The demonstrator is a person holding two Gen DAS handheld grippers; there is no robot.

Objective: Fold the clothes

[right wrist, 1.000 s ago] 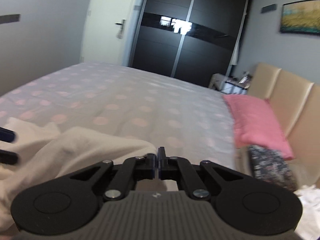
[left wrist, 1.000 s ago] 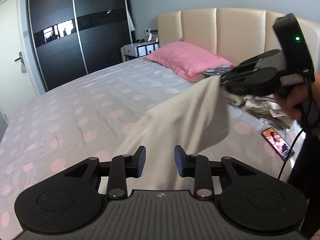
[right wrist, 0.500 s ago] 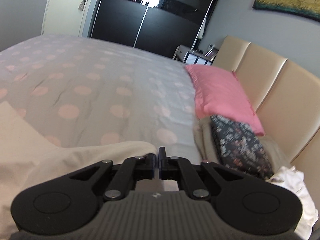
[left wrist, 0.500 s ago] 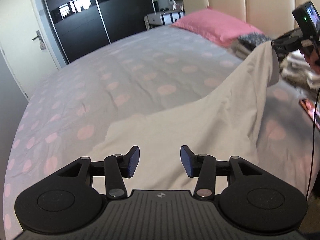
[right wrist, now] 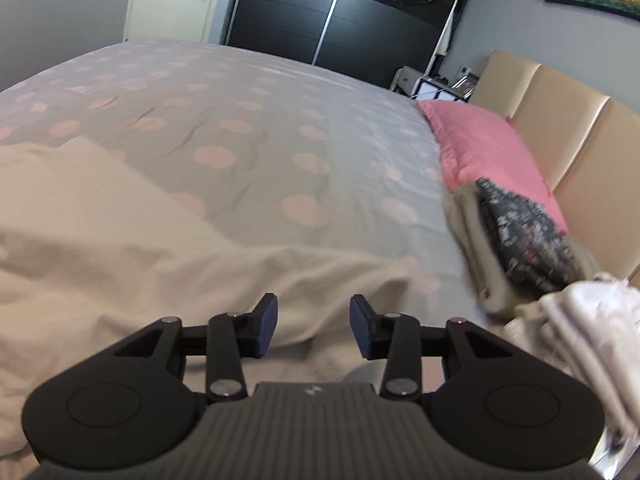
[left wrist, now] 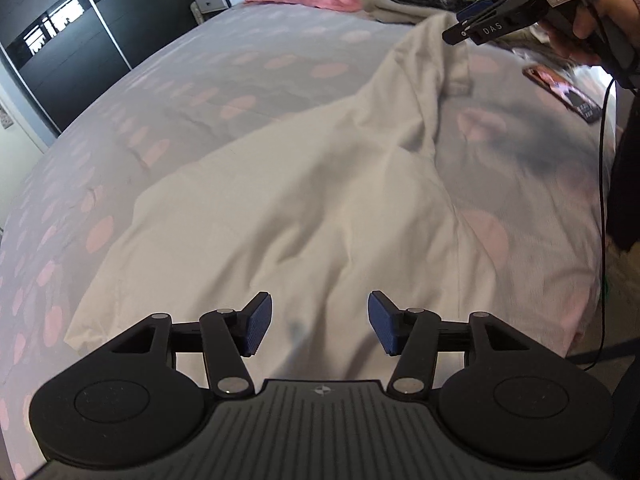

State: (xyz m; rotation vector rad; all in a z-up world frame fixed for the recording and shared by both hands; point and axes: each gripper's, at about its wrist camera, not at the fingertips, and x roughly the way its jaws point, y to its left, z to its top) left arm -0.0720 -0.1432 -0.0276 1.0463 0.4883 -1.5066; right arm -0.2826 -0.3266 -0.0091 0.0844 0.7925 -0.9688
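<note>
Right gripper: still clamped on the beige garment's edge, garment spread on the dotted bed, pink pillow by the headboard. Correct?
Not quite. The right gripper isn't clamped: the right wrist view shows its jaws apart and opening, with the beige garment lying loose beneath them. The rest holds: garment on the dotted bed, pink pillow by the headboard.

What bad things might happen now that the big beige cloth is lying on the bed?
1. The beige cloth lies wrinkled with a bunched ridge toward the right gripper; folding it unsmoothed would likely come out lopsided.
2. A phone rests on the bed near the cloth's edge; a sweeping fold might drag or knock it.
3. Both grippers' jaws are opening with nothing between them, the left gripper included, so the next grab may pinch the bedsheet too.
</note>
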